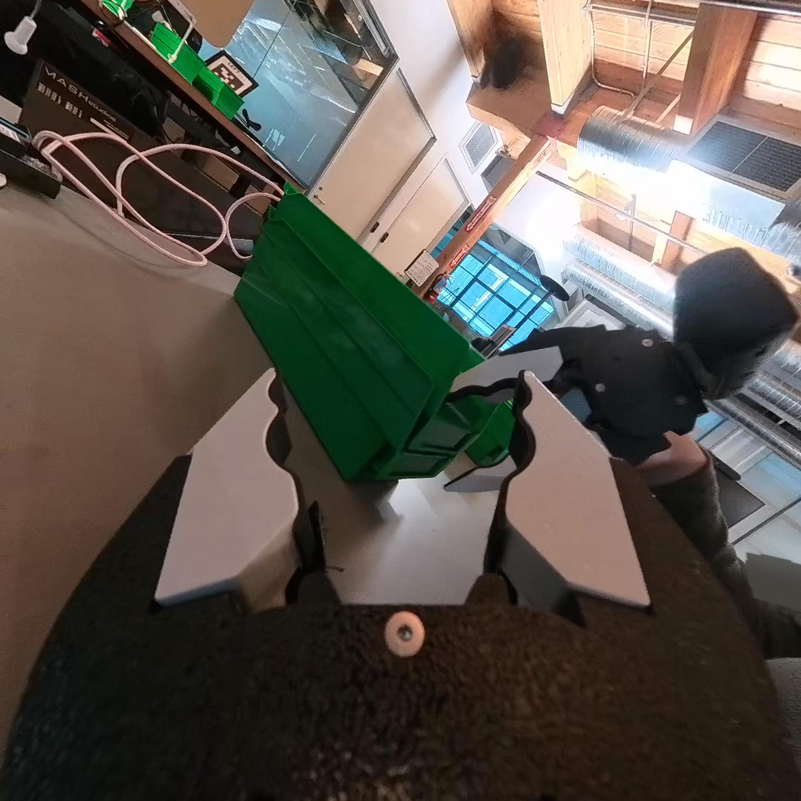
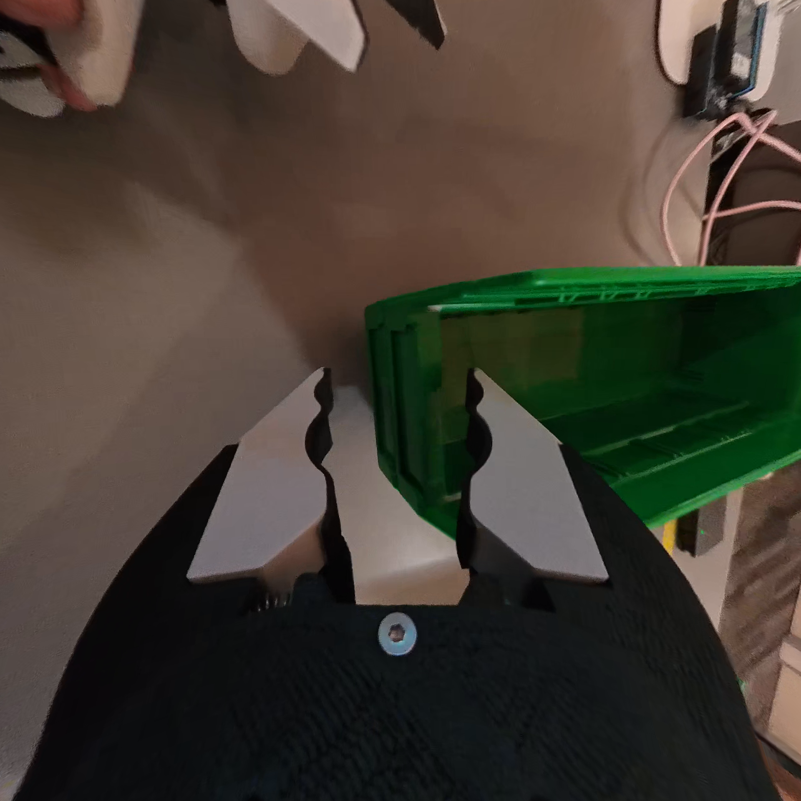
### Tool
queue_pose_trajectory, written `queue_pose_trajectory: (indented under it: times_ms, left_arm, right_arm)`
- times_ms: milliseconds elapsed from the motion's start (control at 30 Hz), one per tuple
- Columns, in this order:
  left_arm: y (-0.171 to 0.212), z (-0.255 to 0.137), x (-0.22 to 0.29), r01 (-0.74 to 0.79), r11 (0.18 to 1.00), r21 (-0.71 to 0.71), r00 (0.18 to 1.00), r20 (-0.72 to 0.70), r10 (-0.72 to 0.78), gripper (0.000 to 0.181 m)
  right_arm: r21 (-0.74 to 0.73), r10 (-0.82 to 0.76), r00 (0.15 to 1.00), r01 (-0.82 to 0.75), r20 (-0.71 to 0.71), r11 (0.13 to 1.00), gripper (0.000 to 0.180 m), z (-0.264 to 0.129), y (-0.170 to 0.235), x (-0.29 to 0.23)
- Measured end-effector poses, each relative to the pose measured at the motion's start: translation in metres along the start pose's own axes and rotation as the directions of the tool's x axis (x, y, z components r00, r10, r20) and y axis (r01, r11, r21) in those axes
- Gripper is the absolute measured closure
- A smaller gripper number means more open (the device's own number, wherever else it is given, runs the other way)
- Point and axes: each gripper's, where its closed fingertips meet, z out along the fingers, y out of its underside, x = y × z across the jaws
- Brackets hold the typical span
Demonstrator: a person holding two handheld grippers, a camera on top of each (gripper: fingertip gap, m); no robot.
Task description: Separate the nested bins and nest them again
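Observation:
A stack of nested green bins [image 1: 346, 346] lies on the grey table [image 1: 108, 346], seen from its side. My left gripper [image 1: 398, 379] is open and empty, just short of the stack's side. My right gripper [image 2: 398, 372] is open and straddles the front wall of the bins [image 2: 407, 411]. Its right finger [image 2: 520, 477] is inside the opening and its left finger [image 2: 277, 468] is outside, a little apart from the wall. The right gripper also shows in the left wrist view [image 1: 503, 424] at the stack's front end. The left gripper shows in the right wrist view [image 2: 329, 30], far off.
A pink cable [image 1: 143, 195] loops on the table behind the bins, next to a black box [image 1: 26, 169]. Small green parts [image 1: 208, 82] sit on a shelf farther back. A person's sleeve [image 1: 702, 498] is at the right. The table edge [image 2: 711, 542] runs just past the bins.

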Motion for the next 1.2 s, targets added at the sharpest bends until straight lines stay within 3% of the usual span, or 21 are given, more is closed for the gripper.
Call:
queue_pose_trajectory:
  times_ms: [200,333,467,567,800,933,1100,1200]
  left_arm:
    - [0.002,0.002,0.001,-0.001,1.0,-0.013,1.0,-0.004,0.001,0.078]
    - [0.0,0.0,0.002,0.005,1.0,-0.002,1.0,-0.013,-0.005,0.079]
    - [0.002,0.002,0.002,0.003,1.0,-0.011,1.0,-0.012,-0.004,0.079]
    - [0.005,0.004,0.001,-0.005,1.0,-0.023,1.0,-0.003,0.005,0.079]
    - [0.01,0.013,0.007,0.012,1.0,-0.013,1.0,-0.005,-0.012,0.077]
    - [0.026,0.022,0.015,-0.001,0.996,-0.09,0.999,-0.035,-0.002,0.077]
    - [0.02,0.019,0.015,0.03,0.998,-0.058,0.998,-0.051,-0.033,0.078]
    - [0.02,0.019,0.014,0.035,0.998,-0.056,0.998,-0.051,-0.038,0.079]
  right_arm:
    - [0.007,-0.038,0.997,0.038,-0.07,0.999,0.119,-0.005,0.007,-0.005]
    - [0.168,0.002,0.977,0.035,-0.212,0.985,0.113,-0.06,0.021,0.002]
    - [0.176,0.136,0.871,-0.057,-0.473,0.983,0.113,-0.123,0.119,0.053]
    - [0.051,0.18,0.851,-0.179,-0.493,0.983,0.106,-0.138,0.216,0.061]
    - [-0.264,0.021,0.923,-0.131,-0.385,0.956,0.108,-0.1,0.321,0.049]
    - [-0.333,0.005,0.943,-0.122,-0.332,0.935,0.126,-0.077,0.339,0.052]
    - [-0.389,-0.006,0.963,-0.102,-0.269,0.915,0.152,-0.06,0.348,0.043]
    - [-0.398,-0.014,0.963,-0.097,-0.268,0.912,0.153,-0.059,0.344,0.042]
